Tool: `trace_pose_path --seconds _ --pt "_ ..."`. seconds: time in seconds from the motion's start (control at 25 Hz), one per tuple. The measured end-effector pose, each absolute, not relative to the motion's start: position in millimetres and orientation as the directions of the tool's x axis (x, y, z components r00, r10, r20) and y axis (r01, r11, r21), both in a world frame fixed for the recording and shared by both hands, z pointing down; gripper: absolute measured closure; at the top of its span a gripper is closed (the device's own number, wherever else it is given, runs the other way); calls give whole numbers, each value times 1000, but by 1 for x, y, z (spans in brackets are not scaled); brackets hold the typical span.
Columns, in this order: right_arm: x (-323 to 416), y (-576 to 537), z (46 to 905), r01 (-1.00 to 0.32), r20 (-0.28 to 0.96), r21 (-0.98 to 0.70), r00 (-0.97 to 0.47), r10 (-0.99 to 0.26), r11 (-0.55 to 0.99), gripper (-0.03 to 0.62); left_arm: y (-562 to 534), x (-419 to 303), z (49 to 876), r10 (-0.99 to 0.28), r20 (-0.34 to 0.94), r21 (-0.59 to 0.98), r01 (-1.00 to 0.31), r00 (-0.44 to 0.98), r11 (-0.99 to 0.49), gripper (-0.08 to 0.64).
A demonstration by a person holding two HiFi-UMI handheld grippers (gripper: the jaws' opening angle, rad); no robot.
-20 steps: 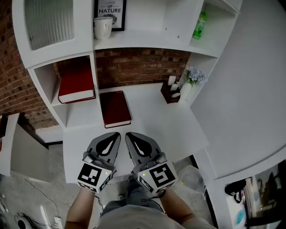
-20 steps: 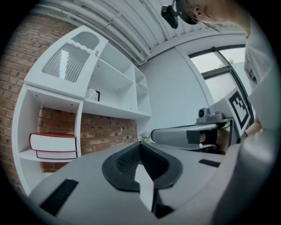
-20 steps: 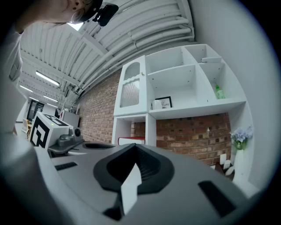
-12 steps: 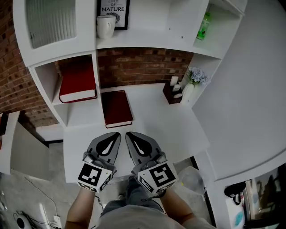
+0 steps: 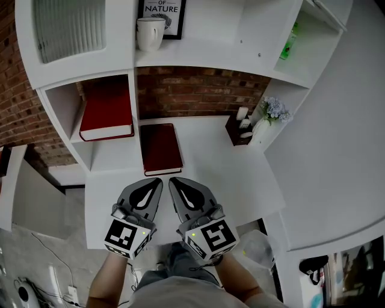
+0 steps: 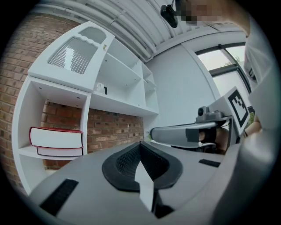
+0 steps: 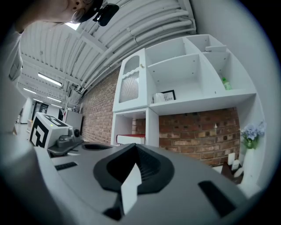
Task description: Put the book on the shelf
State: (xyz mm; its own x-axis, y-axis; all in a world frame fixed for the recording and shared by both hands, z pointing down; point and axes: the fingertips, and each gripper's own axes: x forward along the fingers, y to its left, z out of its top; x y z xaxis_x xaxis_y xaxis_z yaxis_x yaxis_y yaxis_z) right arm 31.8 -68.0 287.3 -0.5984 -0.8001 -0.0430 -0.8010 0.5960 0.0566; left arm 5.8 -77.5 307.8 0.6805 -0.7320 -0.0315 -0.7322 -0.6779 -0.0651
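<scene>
Head view showed the dark red book lying flat on the white surface, just beside the shelf cubby holding another red book. Nearer the person, the left tool and right tool hovered side by side, jaws together, empty.

The black-framed white print on the upper shelf is cut by the head view's top edge, leaving only its lowest word whole. The ribbed frosted-glass cabinet door blurs whatever is behind it. The green plastic bottle shows only as a blurred green strip with an unreadable label, and the white items in the small dark brown holder are too small to tell. In the left cubby the dark red hardcover book covers what lies under it (the left gripper view shows a second volume there). The person's forearms run off the bottom edge.
</scene>
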Motion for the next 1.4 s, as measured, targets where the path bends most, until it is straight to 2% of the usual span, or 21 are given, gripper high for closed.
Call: trace_pose_path --seconds 0.48,1.4 --pt "39 -135 315 -785 14 3 -620 -785 620 583 -136 7 336 -771 25 -16 -771 636 -637 548" --pt "48 -218 418 -765 206 -135 -643 -737 630 583 -209 9 437 -780 235 104 -813 580 -573 548"
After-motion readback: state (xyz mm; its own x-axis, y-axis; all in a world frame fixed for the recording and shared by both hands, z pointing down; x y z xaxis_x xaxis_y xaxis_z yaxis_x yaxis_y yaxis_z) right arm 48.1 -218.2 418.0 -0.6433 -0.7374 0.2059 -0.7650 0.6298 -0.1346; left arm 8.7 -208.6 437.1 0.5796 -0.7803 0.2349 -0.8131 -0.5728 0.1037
